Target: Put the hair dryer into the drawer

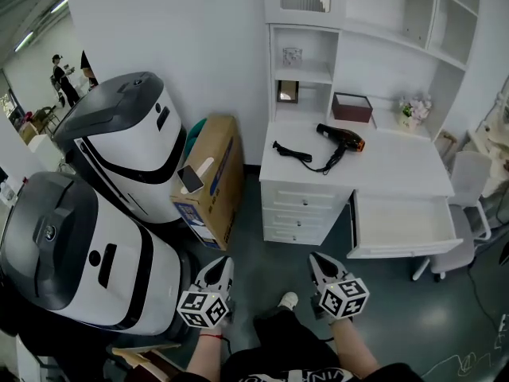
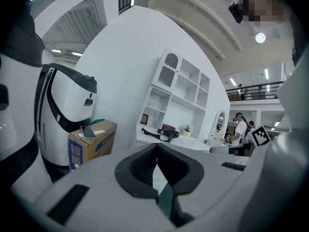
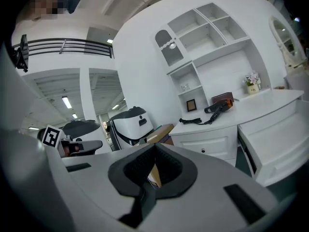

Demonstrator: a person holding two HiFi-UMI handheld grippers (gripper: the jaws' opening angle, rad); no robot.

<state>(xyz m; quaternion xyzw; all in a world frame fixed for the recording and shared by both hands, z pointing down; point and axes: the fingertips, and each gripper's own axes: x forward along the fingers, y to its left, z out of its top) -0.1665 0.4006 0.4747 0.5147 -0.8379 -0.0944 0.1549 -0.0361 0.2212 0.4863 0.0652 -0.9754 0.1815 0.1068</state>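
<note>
A black hair dryer (image 1: 340,138) with an orange nozzle end lies on the white desk top (image 1: 398,169), its black cord (image 1: 296,154) trailing left. The same dryer (image 3: 218,108) shows far off in the right gripper view, and small in the left gripper view (image 2: 166,136). Under the desk's right part a wide white drawer (image 1: 402,225) stands pulled out, nothing in it. My left gripper (image 1: 223,266) and right gripper (image 1: 317,262) are both shut and hold nothing, low in the head view, well short of the desk.
A cardboard box (image 1: 211,177) with a phone (image 1: 191,179) on it stands left of the desk, beside two large white and grey machines (image 1: 127,146). A dark red box (image 1: 352,107) and flowers (image 1: 413,110) sit at the desk's back. A white chair (image 1: 469,189) is at right.
</note>
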